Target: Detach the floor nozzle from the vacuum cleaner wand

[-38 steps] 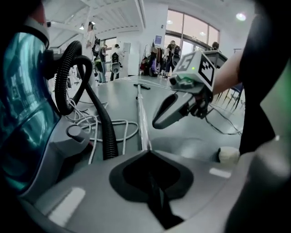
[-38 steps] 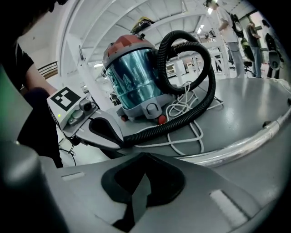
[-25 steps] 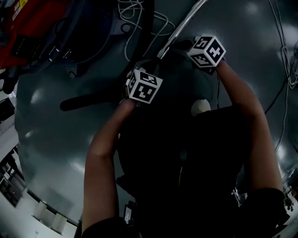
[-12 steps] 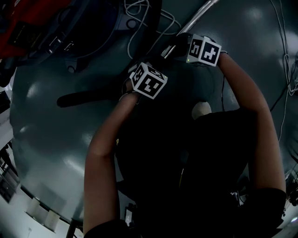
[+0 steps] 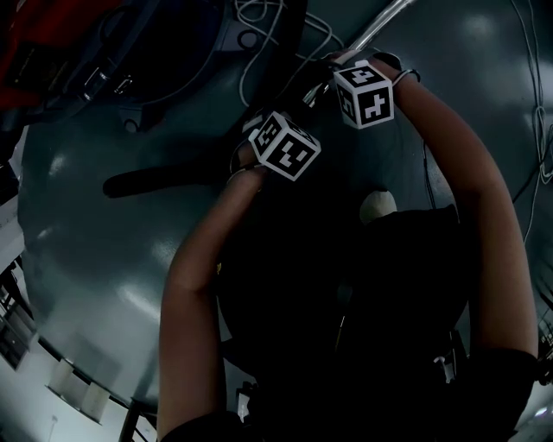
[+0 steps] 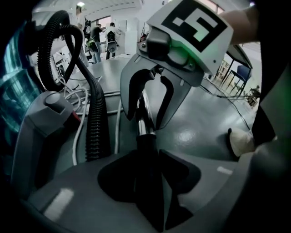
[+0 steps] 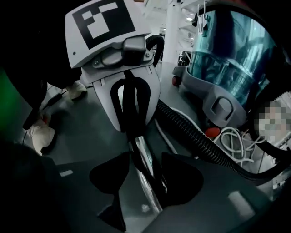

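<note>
In the head view the floor nozzle lies on the grey floor, left of the wand. In the left gripper view the left gripper has wide fingers closing around the wand's black end. In the right gripper view the right gripper has its fingers opening, with chrome wand between them. The contents of the teal dust bin are unclear.

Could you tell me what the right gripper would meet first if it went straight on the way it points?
The right gripper, jaws opening, would probably meet the metal wand that lies between them.

Head view dim, underexposed; soft glare patches on glossy floor. Gripper views brighter, fisheye-bent, corners black; wand glints.
</note>
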